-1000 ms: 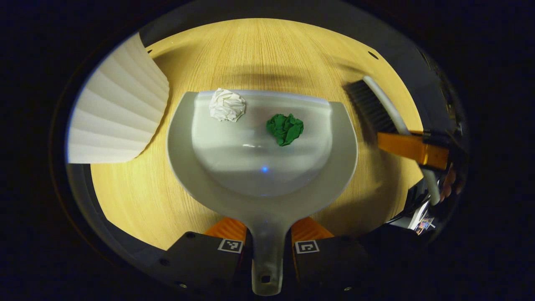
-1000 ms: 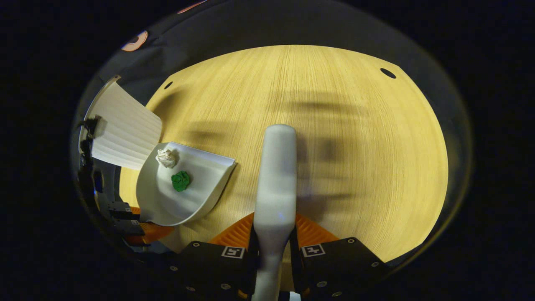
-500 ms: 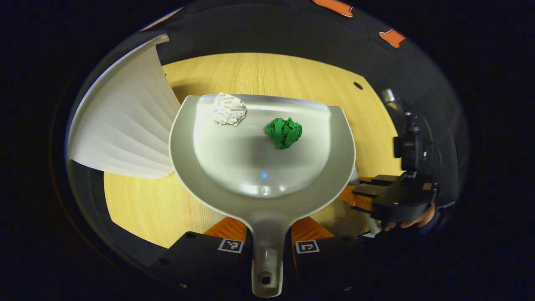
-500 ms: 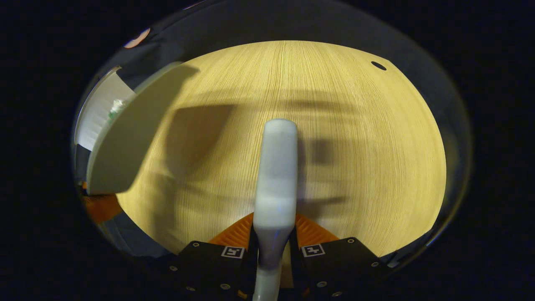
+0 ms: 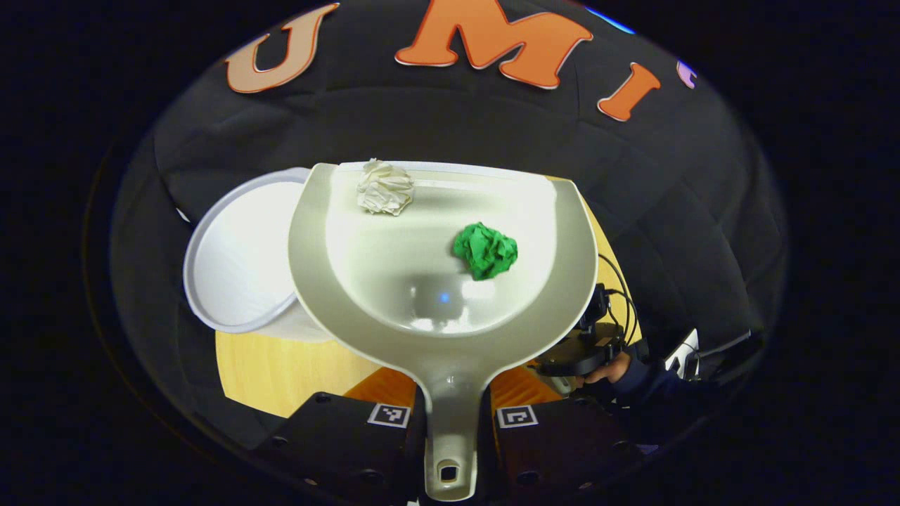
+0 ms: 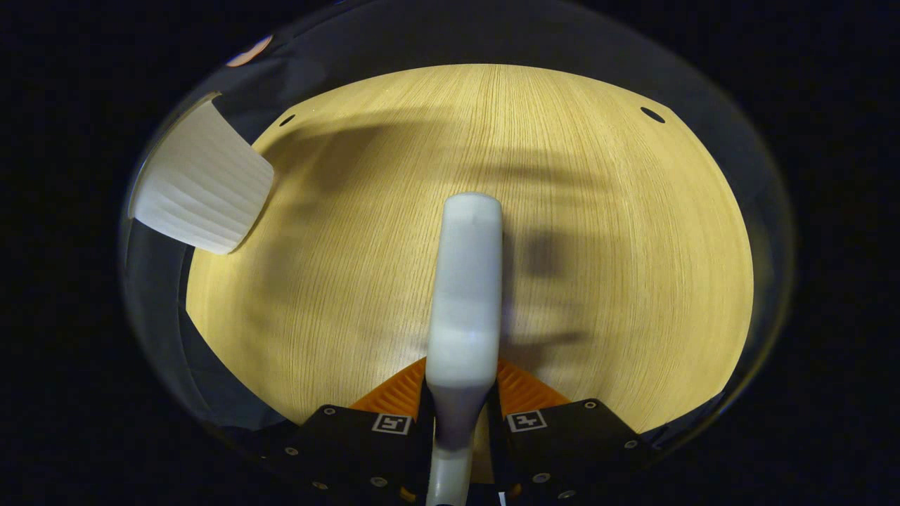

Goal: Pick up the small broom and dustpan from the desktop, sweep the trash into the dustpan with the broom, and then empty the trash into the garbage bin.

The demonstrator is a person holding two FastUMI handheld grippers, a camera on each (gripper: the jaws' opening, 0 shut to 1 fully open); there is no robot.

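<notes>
Gripping the dustpan (image 5: 450, 309) by its handle, the left claw (image 5: 450, 414) holds it with the pan pointing straight ahead, beside the white garbage bin (image 5: 239, 260). Two paper balls lie inside: one white (image 5: 384, 187), one green (image 5: 485, 250). Over the surface (image 6: 598, 246), the right claw (image 6: 460, 422) clamps the broom (image 6: 465, 288), its long axis running forward.

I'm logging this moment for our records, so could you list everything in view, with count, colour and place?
Dustpan: one, pale grey, held above the table, its handle between the left gripper's fingers.
Paper wads: two in the dustpan, white near the front lip, green nearer the middle.
Garbage bin: one, white, ribbed, beside the dustpan.
Broom: one, pale handle, over the table.
Table: one, light wood.
Left gripper: shut on dustpan handle.
Right gripper: shut on broom.
</notes>
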